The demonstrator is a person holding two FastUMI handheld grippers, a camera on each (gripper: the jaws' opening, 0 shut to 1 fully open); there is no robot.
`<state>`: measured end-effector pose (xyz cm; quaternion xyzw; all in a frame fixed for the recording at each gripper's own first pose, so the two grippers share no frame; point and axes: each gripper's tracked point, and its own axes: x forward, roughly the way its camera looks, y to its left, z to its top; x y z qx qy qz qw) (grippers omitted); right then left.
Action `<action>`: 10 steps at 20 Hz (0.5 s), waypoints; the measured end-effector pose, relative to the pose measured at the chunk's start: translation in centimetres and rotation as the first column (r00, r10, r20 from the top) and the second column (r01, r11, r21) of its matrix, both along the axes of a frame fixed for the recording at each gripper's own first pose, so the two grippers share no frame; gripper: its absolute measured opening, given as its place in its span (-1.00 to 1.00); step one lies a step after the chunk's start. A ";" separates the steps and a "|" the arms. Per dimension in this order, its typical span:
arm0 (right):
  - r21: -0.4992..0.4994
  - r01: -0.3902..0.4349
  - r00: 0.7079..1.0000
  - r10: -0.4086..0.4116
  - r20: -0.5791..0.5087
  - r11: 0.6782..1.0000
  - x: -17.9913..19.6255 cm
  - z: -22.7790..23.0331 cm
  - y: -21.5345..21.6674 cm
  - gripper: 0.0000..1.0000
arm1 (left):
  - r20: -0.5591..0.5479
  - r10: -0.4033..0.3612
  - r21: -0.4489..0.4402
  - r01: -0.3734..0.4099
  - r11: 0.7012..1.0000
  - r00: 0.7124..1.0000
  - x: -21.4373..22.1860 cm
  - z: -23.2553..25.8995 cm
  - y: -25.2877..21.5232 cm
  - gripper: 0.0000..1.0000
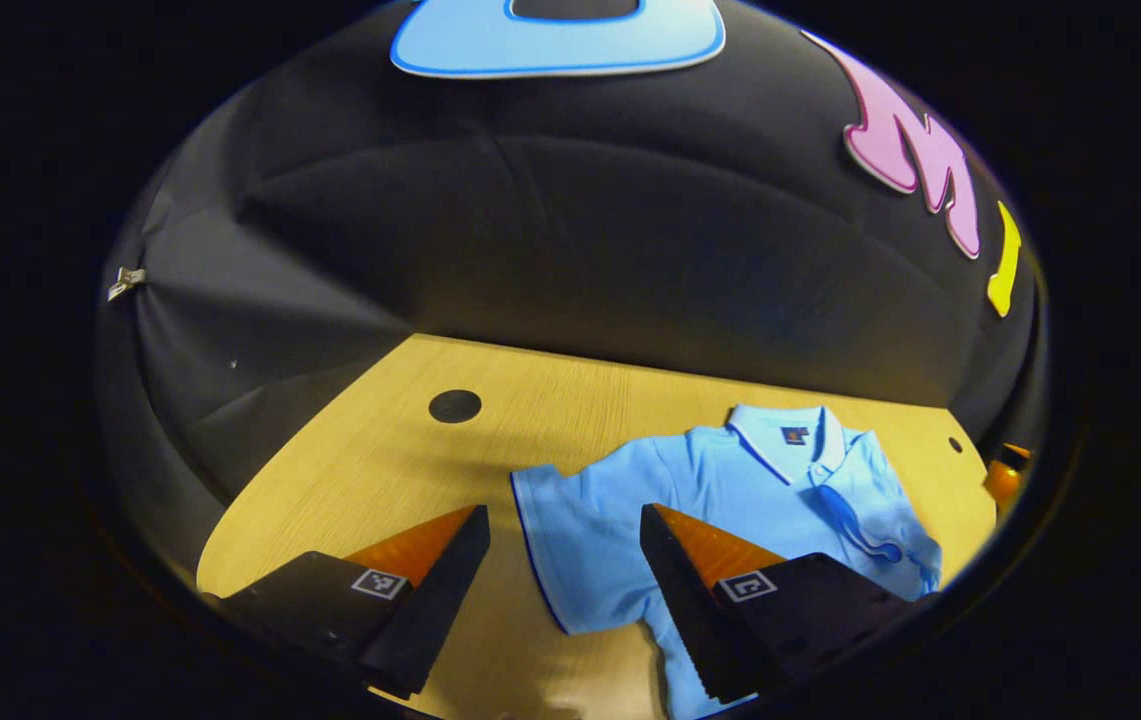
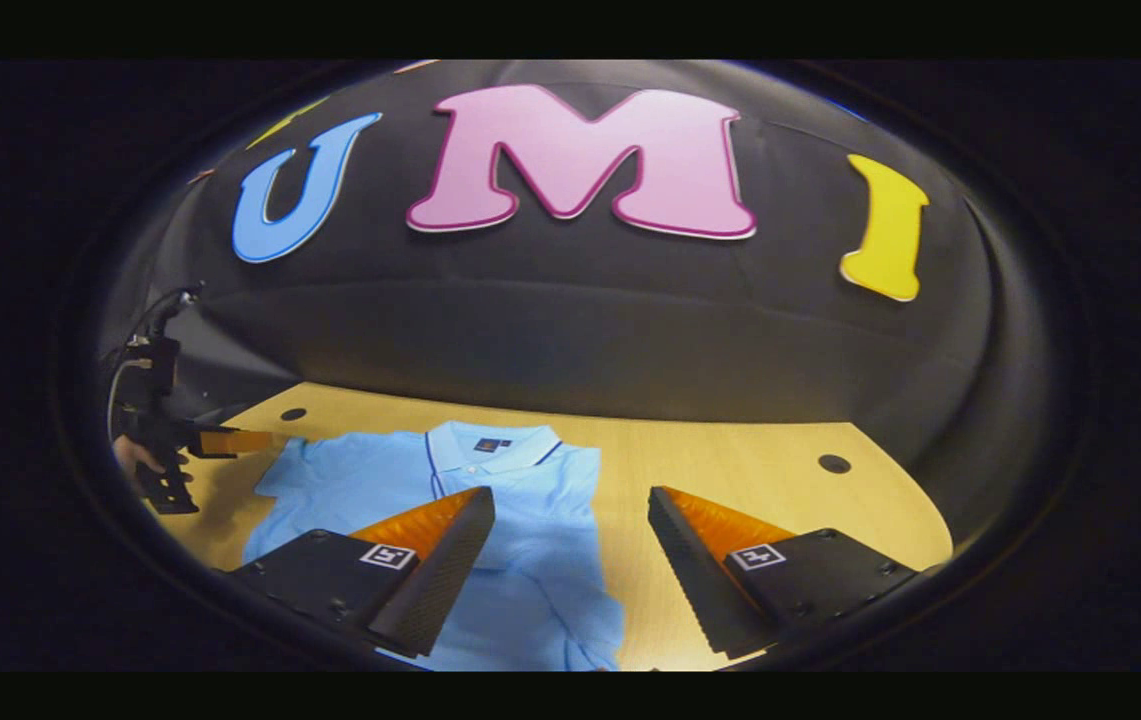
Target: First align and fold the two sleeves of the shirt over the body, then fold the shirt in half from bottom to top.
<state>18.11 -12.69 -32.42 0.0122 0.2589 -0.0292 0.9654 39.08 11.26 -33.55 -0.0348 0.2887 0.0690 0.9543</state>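
Observation:
A light blue polo shirt (image 1: 730, 480) lies face up on the wooden table (image 1: 380, 470), collar toward the booth wall. One short sleeve (image 1: 570, 530) is spread out flat to the side. The other sleeve (image 1: 870, 530) lies folded over the chest. My left gripper (image 1: 562, 515) hovers open over the spread sleeve's edge, nothing between its fingers. In the right gripper view the shirt (image 2: 520, 560) shows a straight folded side under my right gripper (image 2: 570, 495), which is open and empty above it. The left gripper (image 2: 230, 440), held by a hand (image 2: 130, 455), is near the spread sleeve (image 2: 295, 480).
The table has round dark holes (image 1: 455, 405) (image 2: 834, 463) near its far corners. Black cloth wall (image 1: 570, 250) closes off the back and sides. Bare wood (image 2: 730, 470) lies beside the shirt. An orange part (image 1: 1005, 475) shows at the far edge of the left gripper view.

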 end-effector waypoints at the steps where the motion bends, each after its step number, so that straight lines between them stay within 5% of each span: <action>1: -0.005 0.014 1.000 -0.014 0.008 1.000 -0.4 0.1 -0.9 0.95 | -0.015 -0.007 0.000 0.007 1.000 1.000 0.9 -0.8 -0.1 0.94; 6: -0.020 0.044 0.999 -0.045 -0.028 0.999 -1.9 -1.2 -3.8 0.94 | -0.099 -0.030 0.088 0.039 0.995 0.995 3.6 -4.3 0.4 0.94; 10: -0.008 0.070 0.997 -0.070 -0.027 0.998 -1.6 -1.5 -5.0 0.94 | -0.134 -0.023 0.061 0.031 0.998 0.991 3.9 -5.5 0.0 0.97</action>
